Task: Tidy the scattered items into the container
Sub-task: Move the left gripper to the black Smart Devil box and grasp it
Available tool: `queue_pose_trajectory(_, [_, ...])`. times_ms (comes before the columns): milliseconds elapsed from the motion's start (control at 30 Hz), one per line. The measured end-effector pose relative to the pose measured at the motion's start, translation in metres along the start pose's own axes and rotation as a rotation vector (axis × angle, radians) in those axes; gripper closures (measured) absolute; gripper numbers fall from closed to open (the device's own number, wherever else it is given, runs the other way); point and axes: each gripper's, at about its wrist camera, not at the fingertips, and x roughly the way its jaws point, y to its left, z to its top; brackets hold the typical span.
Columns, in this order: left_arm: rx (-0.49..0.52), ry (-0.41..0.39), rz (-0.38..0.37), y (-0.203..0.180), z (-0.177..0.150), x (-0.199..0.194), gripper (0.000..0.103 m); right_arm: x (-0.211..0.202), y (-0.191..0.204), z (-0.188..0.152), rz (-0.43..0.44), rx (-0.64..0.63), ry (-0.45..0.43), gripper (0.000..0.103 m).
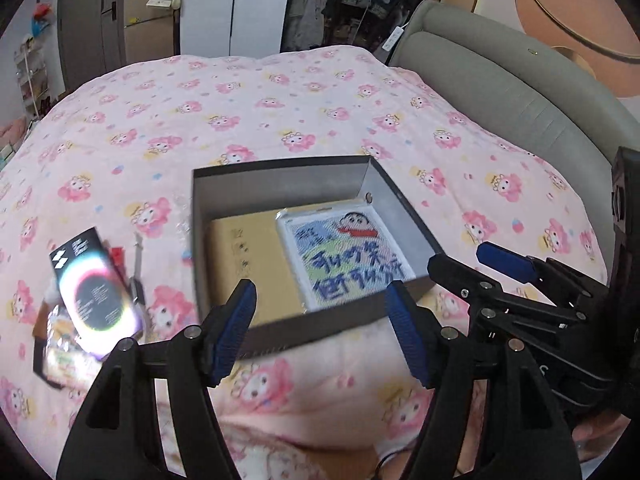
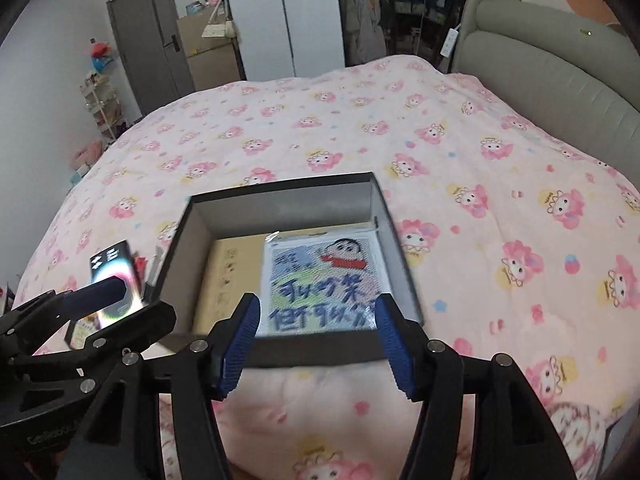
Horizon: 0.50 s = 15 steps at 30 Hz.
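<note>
An open grey box [image 1: 280, 184] [image 2: 280, 208] sits on the pink bedspread. Inside it a white cartoon picture pack [image 1: 348, 256] [image 2: 316, 276] lies beside a flat tan item [image 1: 248, 256] [image 2: 228, 276]. Left of the box lie a black carton with a rainbow ring [image 1: 94, 284] [image 2: 114, 268], a snack packet [image 1: 64, 352] [image 2: 82, 330] and a thin metal tool [image 1: 138, 268]. My left gripper [image 1: 320, 288] [image 2: 136, 300] hangs open above the box's near wall with nothing between its pads. Close on its right, my right gripper [image 2: 316, 304] [image 1: 468, 258] is also open and holds nothing.
The patterned bedspread [image 1: 280, 112] stretches far behind the box. A grey padded headboard [image 1: 500, 92] [image 2: 540, 80] bounds the bed on the right. A door [image 2: 148, 40], white cupboard [image 2: 288, 12] and small shelf rack [image 2: 100, 100] stand beyond the bed's far edge.
</note>
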Motion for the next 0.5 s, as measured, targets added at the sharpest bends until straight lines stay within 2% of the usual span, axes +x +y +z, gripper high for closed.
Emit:
queue_pose_trajectory(267, [-0.092,-0.015,0.061,0.059,-0.030,-0.032,0.035,0.003,0.072,-0.012,0.120,-0.121,0.017,0.047])
queue_pose_trajectory(500, [-0.225,-0.034,0.121,0.134,-0.055,-0.049,0.036,0.026,0.150,-0.014,0.203,-0.239,0.060,0.047])
